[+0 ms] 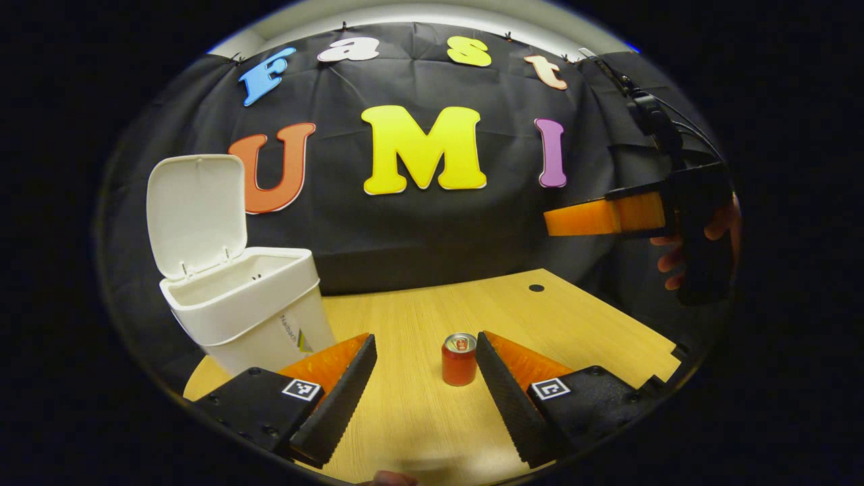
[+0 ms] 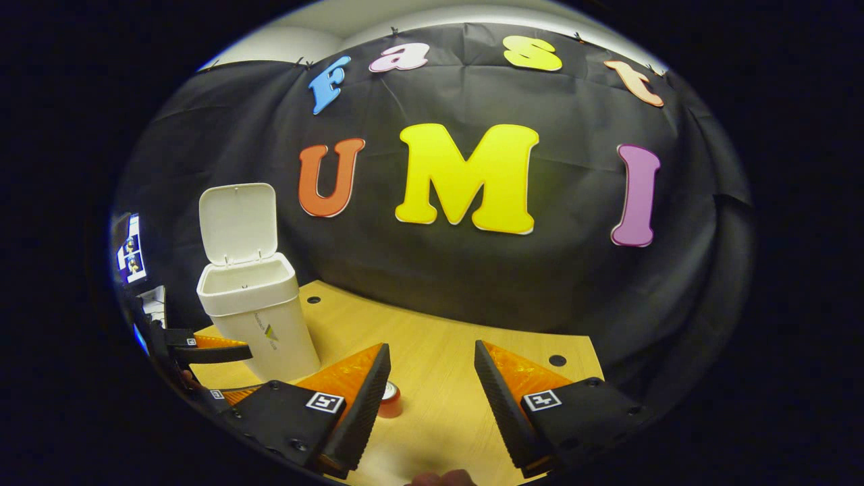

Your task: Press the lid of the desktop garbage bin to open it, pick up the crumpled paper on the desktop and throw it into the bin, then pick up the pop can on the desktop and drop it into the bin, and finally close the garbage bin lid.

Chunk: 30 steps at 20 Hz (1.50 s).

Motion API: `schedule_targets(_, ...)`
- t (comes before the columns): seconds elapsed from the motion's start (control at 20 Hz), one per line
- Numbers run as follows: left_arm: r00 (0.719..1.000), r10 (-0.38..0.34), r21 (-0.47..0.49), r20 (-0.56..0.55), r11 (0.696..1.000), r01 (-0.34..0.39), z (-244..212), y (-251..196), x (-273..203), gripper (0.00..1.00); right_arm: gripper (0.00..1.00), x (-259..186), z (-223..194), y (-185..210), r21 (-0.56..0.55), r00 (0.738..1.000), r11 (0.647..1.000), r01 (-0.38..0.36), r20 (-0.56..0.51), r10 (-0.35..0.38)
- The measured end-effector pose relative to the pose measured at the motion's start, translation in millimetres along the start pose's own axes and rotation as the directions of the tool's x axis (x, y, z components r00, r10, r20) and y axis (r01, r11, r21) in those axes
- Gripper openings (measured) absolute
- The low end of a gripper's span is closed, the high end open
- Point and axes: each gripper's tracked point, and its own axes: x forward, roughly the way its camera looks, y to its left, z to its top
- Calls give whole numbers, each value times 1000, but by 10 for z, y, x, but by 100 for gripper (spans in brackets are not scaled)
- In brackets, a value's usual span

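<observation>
Bin (image 1: 250, 317) far left on desk (image 1: 418, 418), lid (image 1: 196, 212) swung up: step 1 done. No crumpled paper on desktop, probably binned. Pop can (image 1: 460, 360) upright mid-desk; 2 steps left. Left gripper (image 1: 425, 398) fingers spread, can just beyond them. Right gripper (image 2: 428, 405) fingers spread, holding nothing. Open room around can; bin rim well apart.

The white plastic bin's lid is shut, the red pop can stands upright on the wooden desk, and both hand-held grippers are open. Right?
Not quite: the lid of the white plastic bin stands raised, as the left gripper view shows. The red pop can does stand upright on the wooden desk, and both the left hand-held gripper and right hand-held gripper are open.
</observation>
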Motion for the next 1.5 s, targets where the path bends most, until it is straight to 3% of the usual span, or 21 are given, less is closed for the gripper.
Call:
schedule_targets(0.6,985,-58,4,-163,998,60,-993,-445,859,98,81,-461,-713,-773,-29,980,989,143,-136,-146)
schedule_targets(0.8,977,-73,8,-202,997,76,-1188,-539,1109,98,81,-513,-736,-953,-24,972,983,183,-144,-184)
schedule_targets(1.5,964,-53,19,-262,998,60,-1472,-442,1507,98,80,-392,-803,-1052,-51,967,982,180,-176,-186)
